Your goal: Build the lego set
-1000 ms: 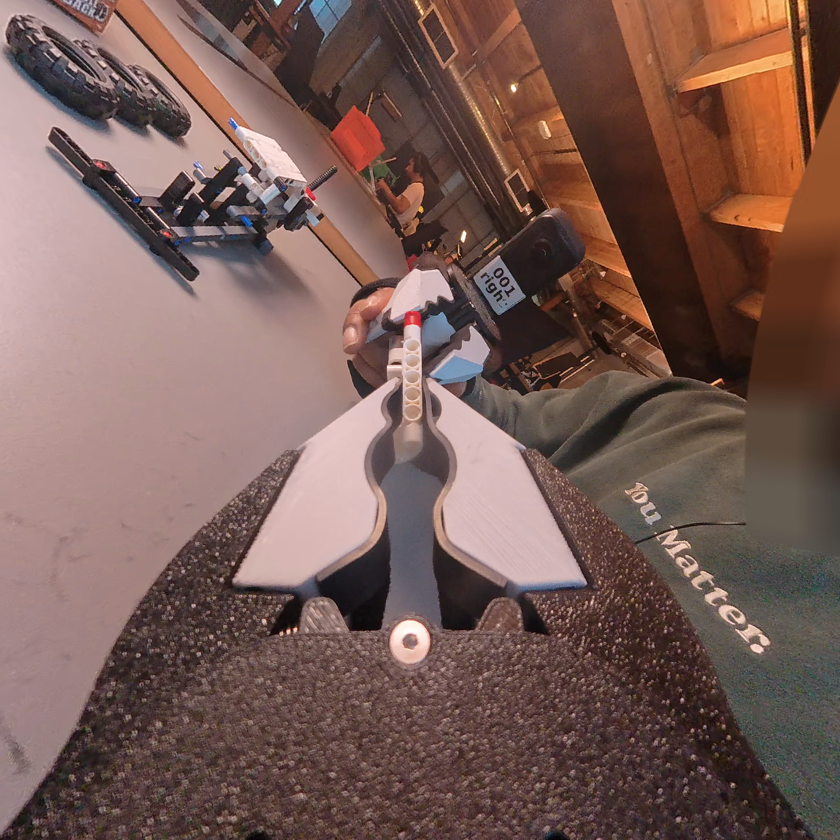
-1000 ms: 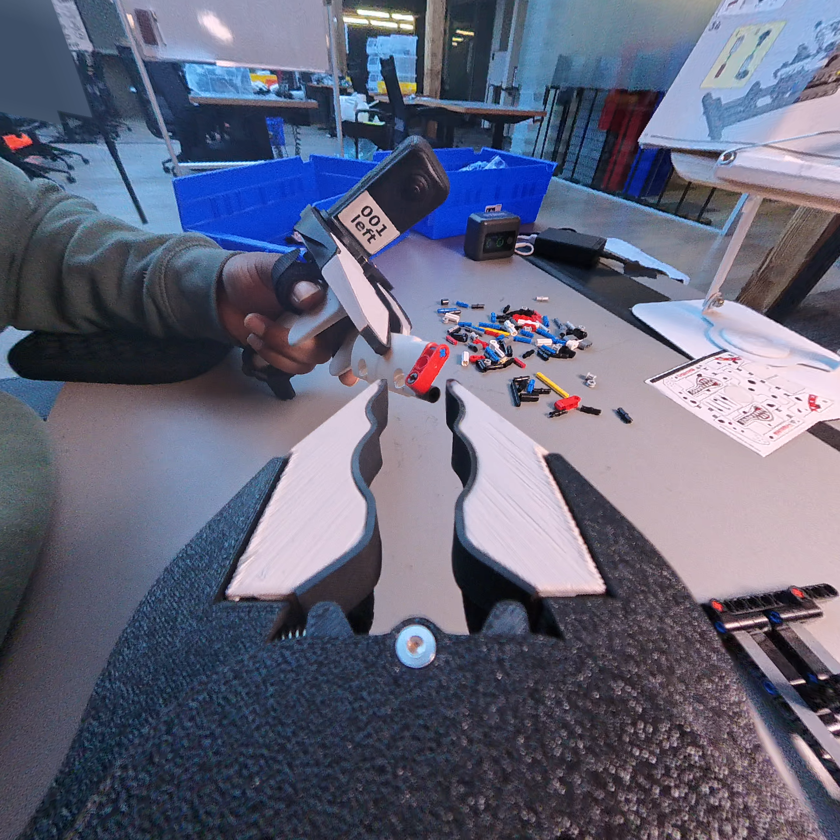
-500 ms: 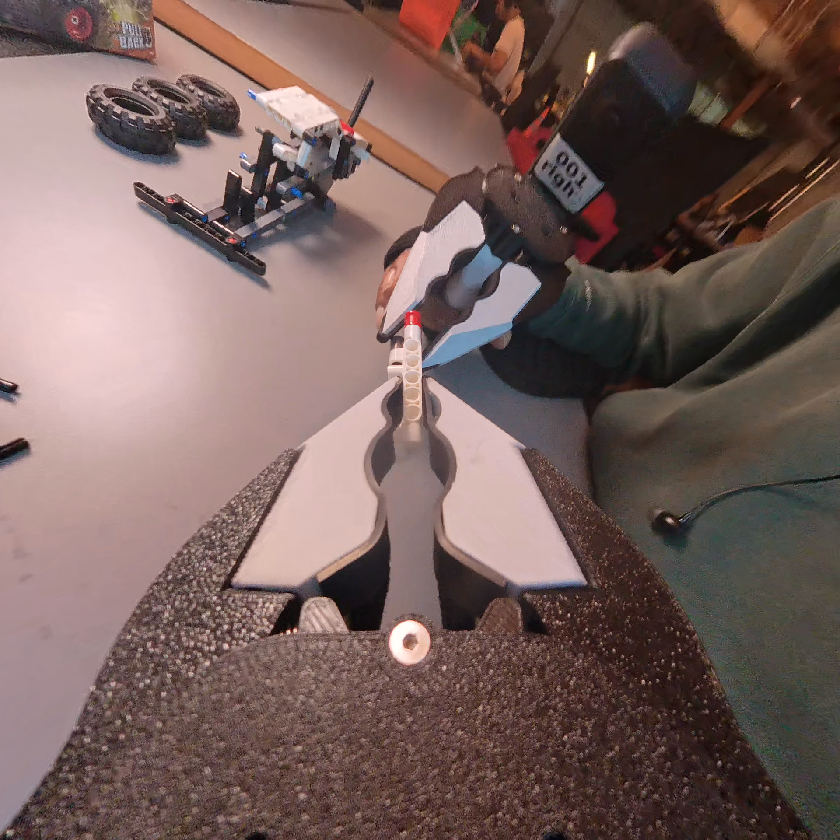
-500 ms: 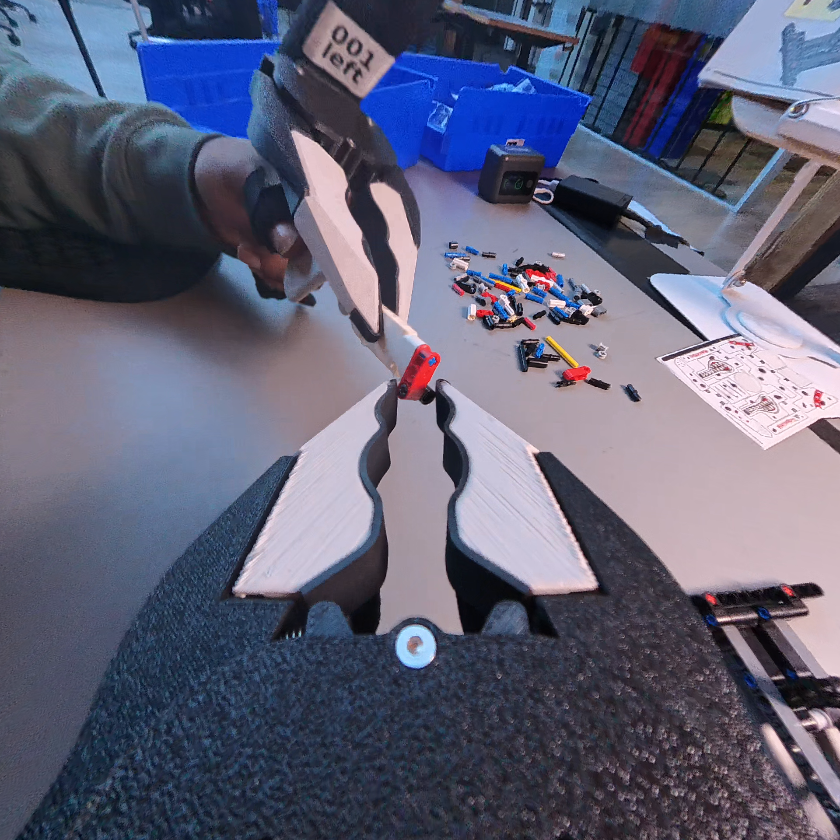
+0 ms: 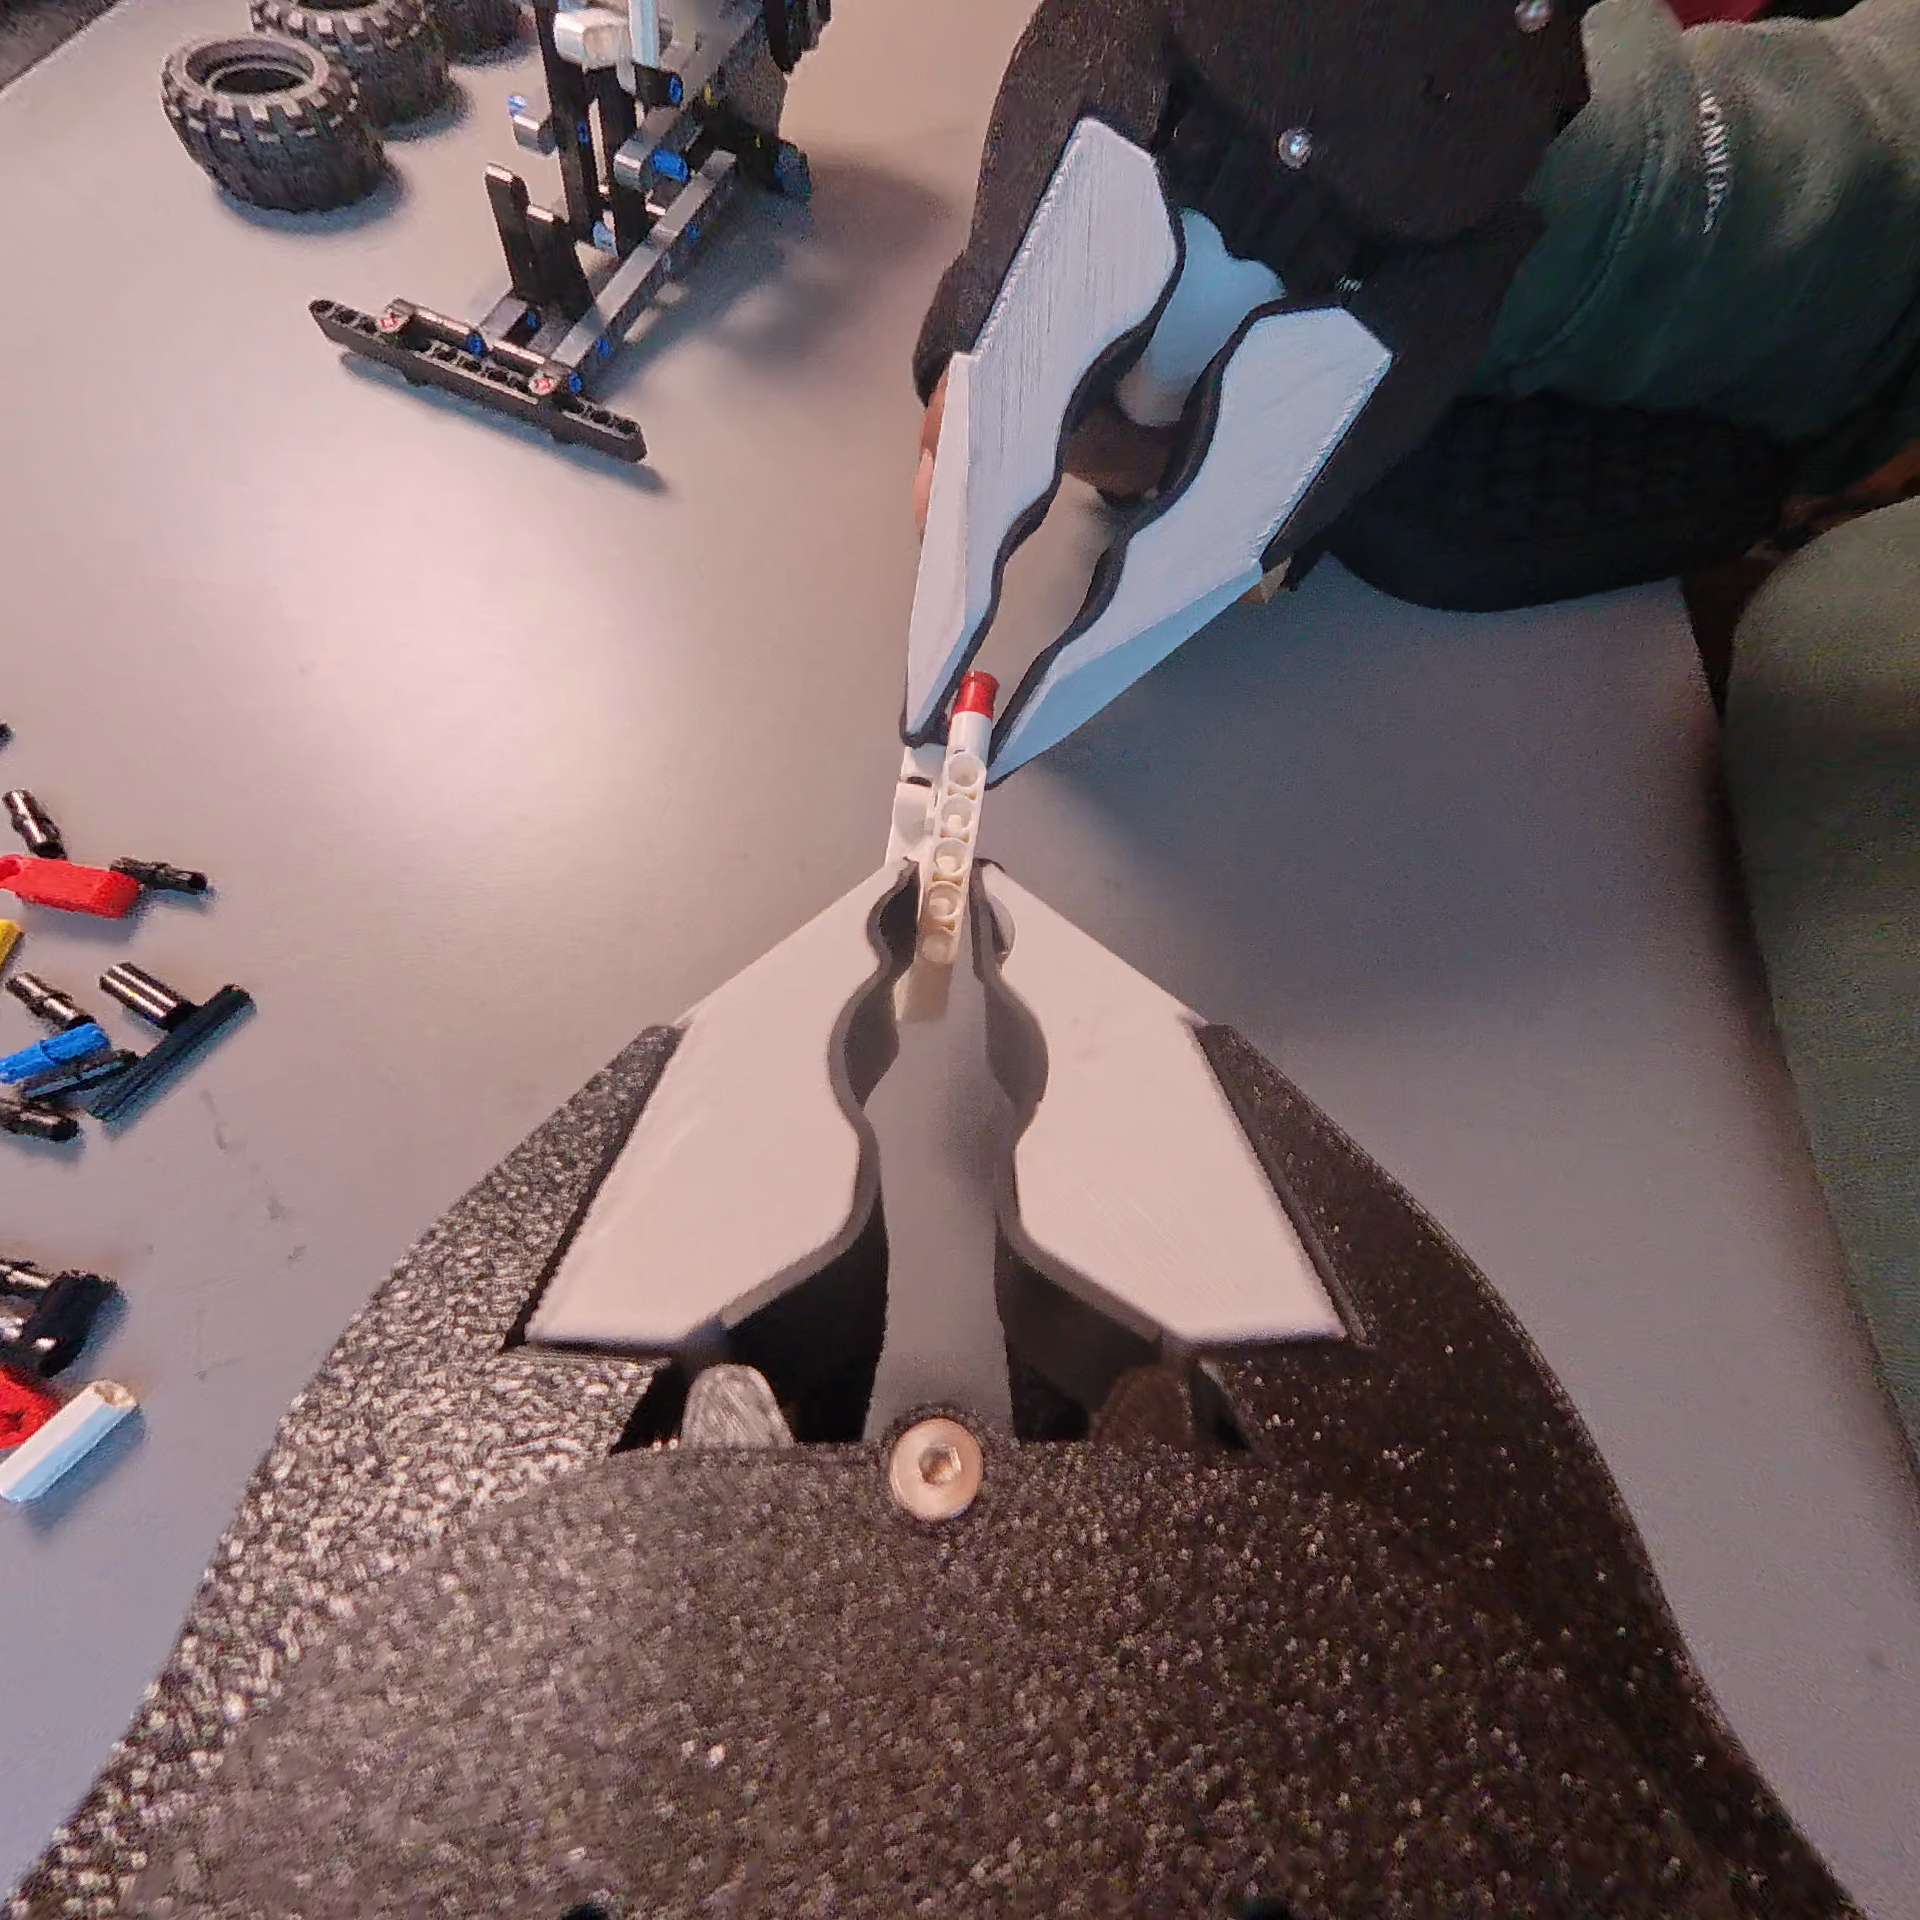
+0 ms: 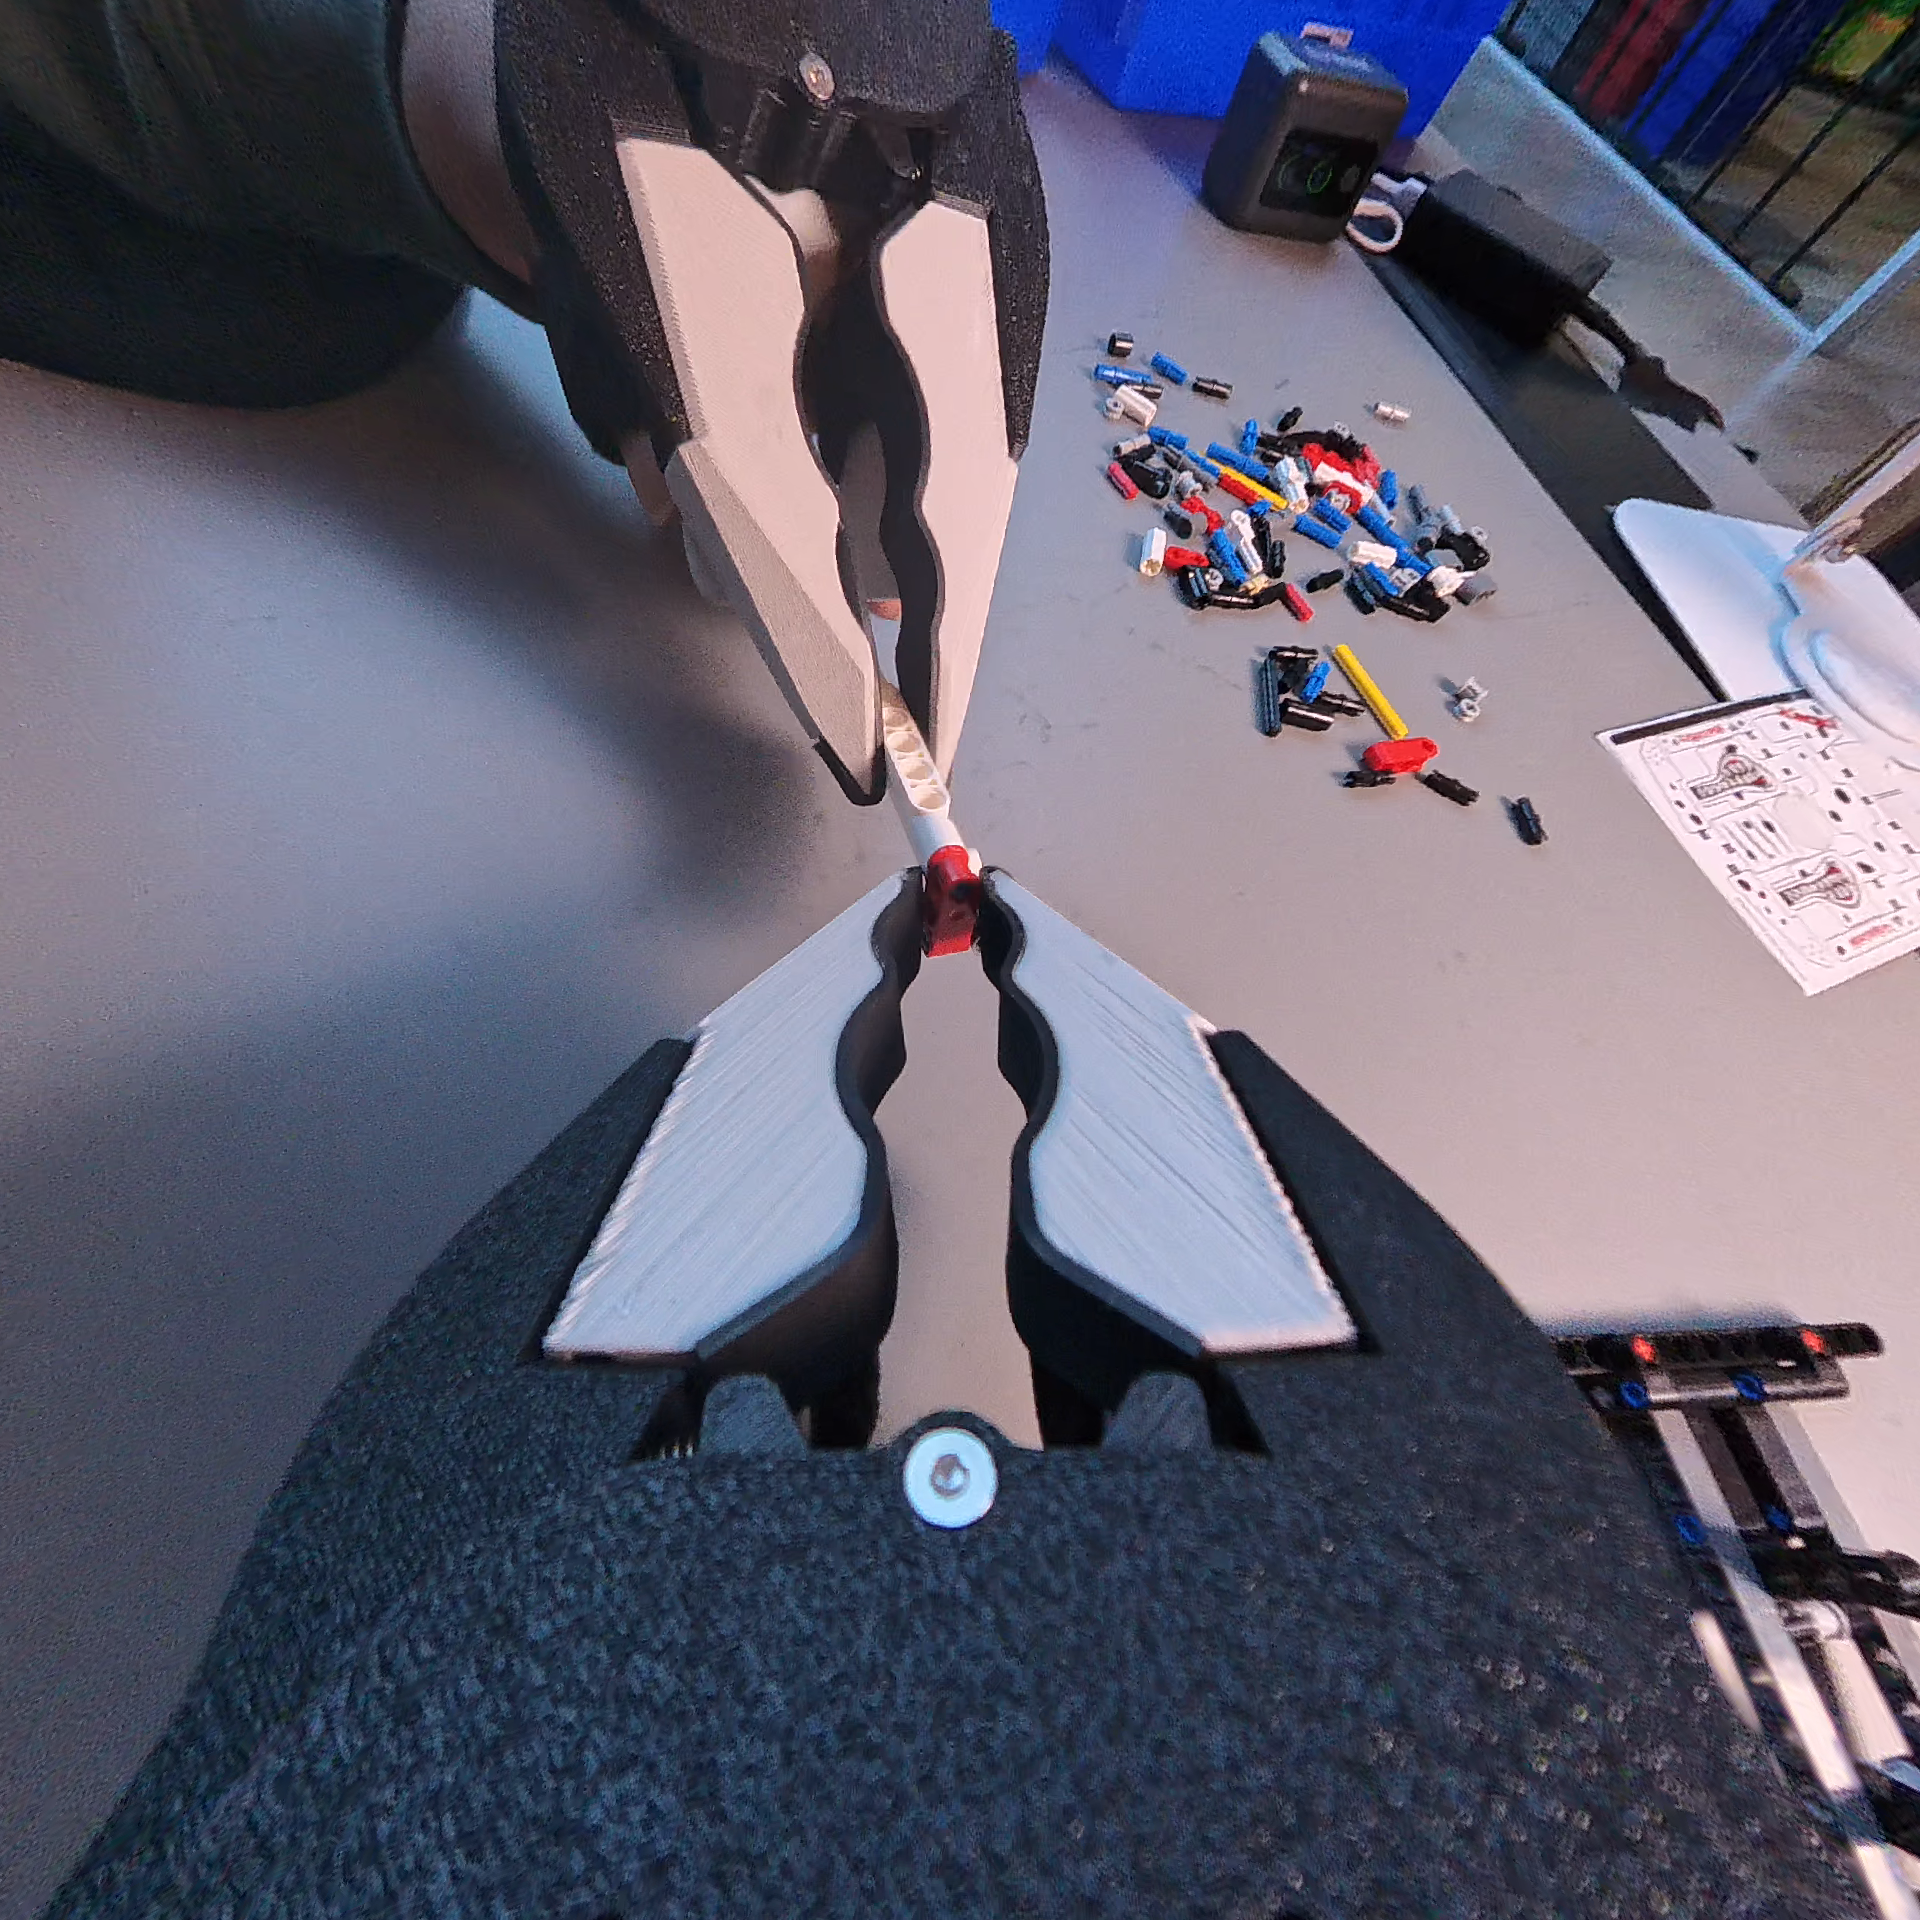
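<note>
My left gripper [image 5: 945, 883] is shut on a white beam with holes [image 5: 954, 831] and holds it above the grey table. A red connector [image 5: 977, 691] sits on the beam's far end. My right gripper [image 6: 949, 883] faces the left one tip to tip, and its fingertips press both sides of the red connector [image 6: 949, 899]. In the right wrist view the left gripper [image 6: 902, 774] reaches down from above with the white beam [image 6: 914, 758] between its tips. The right gripper also shows in the left wrist view [image 5: 951, 748].
A partly built black chassis [image 5: 582, 260] and tyres [image 5: 270, 135] stand at the far left; the chassis also shows at the right wrist view's lower right [image 6: 1745, 1455]. Loose small parts [image 6: 1299, 520] lie in a pile, with a sticker sheet [image 6: 1787, 831] and black box [image 6: 1299, 156] beyond. My two grippers' fingertips are within a few centimetres of each other.
Both grippers have tilted down towards the table and drawn closer. My right gripper, open a second ago, has closed on the red connector. The left still holds the white beam.
</note>
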Demonstrator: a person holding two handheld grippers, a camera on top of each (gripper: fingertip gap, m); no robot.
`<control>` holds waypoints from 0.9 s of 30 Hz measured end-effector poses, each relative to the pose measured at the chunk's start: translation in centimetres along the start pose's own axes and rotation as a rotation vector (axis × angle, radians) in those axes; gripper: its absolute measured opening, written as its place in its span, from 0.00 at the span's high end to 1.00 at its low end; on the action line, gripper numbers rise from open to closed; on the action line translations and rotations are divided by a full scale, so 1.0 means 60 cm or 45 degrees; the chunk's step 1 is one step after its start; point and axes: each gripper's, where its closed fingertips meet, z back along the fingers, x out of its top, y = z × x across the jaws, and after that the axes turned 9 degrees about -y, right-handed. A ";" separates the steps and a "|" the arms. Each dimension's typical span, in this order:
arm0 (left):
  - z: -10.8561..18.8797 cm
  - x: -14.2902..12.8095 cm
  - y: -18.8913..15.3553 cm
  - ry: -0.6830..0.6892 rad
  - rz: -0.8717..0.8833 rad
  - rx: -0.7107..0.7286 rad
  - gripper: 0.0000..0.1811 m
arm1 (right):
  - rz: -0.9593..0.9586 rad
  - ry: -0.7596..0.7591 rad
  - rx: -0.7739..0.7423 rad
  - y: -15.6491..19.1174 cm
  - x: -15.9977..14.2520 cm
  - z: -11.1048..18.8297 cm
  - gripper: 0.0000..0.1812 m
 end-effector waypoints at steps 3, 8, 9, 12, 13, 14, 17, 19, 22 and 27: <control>-0.001 -0.016 0.016 0.059 0.066 0.050 0.94 | -0.086 0.052 0.008 -0.002 -0.011 -0.002 0.95; -0.001 -0.018 0.026 0.066 0.047 0.073 0.94 | -0.134 0.113 -0.001 -0.010 -0.029 0.000 0.95; -0.002 -0.018 0.027 0.069 0.041 0.079 0.94 | -0.131 0.124 -0.001 -0.010 -0.031 -0.001 0.95; -0.004 -0.022 0.032 0.082 0.050 0.094 0.94 | -0.164 0.152 0.018 -0.010 -0.036 -0.003 0.95; -0.004 -0.024 0.033 0.089 0.049 0.098 0.93 | -0.166 0.156 0.038 -0.007 -0.036 -0.004 0.95; -0.005 -0.025 0.033 0.093 0.045 0.098 0.92 | -0.161 0.153 0.044 -0.006 -0.036 -0.005 0.95; -0.006 -0.028 0.029 0.107 0.024 0.079 0.90 | -0.191 0.142 0.091 0.003 -0.031 -0.009 0.95; -0.006 -0.032 0.023 0.127 0.030 0.058 0.94 | -0.223 0.156 0.102 0.004 -0.033 -0.011 0.95; -0.004 -0.033 0.019 0.139 0.141 0.026 0.94 | -0.296 0.180 0.118 0.005 -0.038 -0.014 0.95; 0.004 -0.025 0.006 0.144 0.608 -0.205 0.95 | -0.214 0.121 0.107 -0.001 -0.025 -0.017 0.86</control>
